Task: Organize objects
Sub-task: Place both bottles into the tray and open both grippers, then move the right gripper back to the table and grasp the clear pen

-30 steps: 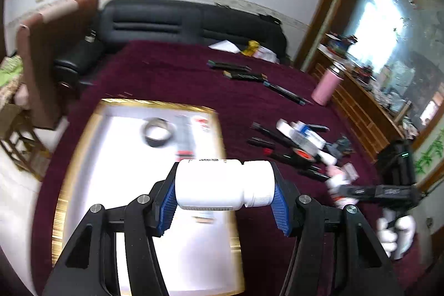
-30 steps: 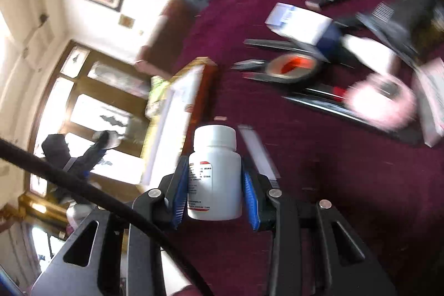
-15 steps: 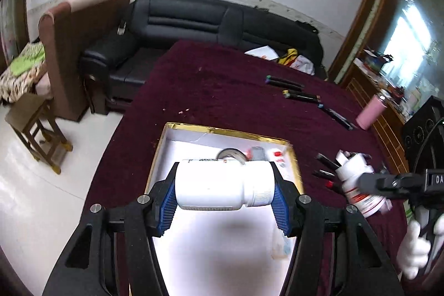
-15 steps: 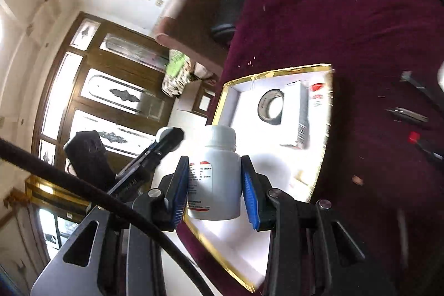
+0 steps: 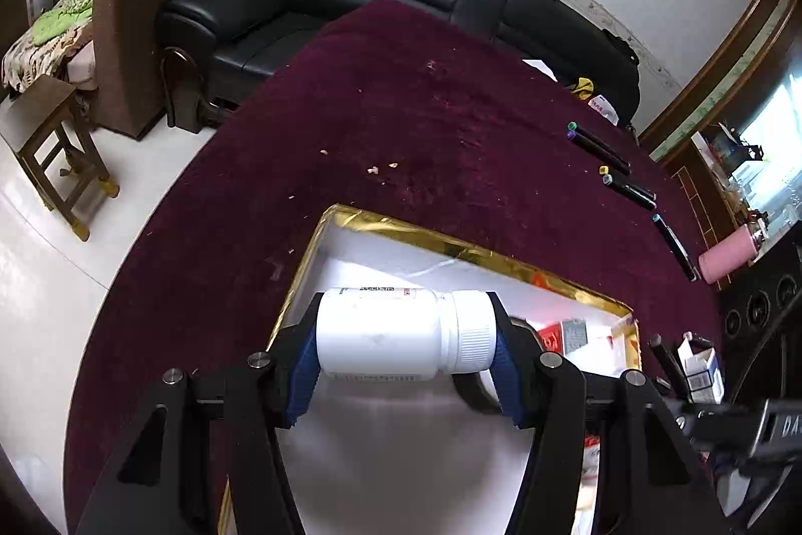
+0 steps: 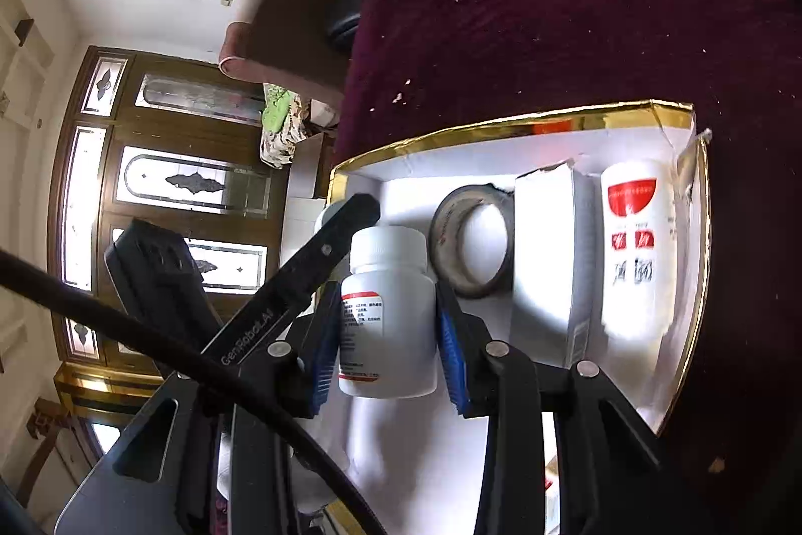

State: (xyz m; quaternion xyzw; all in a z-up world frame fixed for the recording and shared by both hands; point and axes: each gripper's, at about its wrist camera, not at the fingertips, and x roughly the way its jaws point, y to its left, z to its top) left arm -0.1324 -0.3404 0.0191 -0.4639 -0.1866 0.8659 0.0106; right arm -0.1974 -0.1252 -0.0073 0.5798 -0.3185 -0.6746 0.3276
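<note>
I take the gold-rimmed box (image 5: 453, 251) as my landmark for everything here. A second ago both of my grippers were out over the maroon cloth (image 5: 431, 124), the right one above the scatter of loose items; now both have swung in and sit over the box's white floor. My left gripper (image 5: 406, 342) pinches a white pill bottle (image 5: 386, 337) lying sideways, one pad on its base and one on its cap, over the left part of the box and just short of its far rim. My right gripper (image 6: 388, 327) pinches a second white bottle with a red-edged label (image 6: 388, 314) upright by its sides, hanging over the box floor left of the tape roll (image 6: 473, 246). Further right inside the box lie a white carton (image 6: 551, 254) and a red-and-white tube (image 6: 634, 244) against the right wall. I judge the carry is done and what remains is lowering and releasing. The left finger crosses close beside my right bottle, so I would set them down one at a time.
</note>
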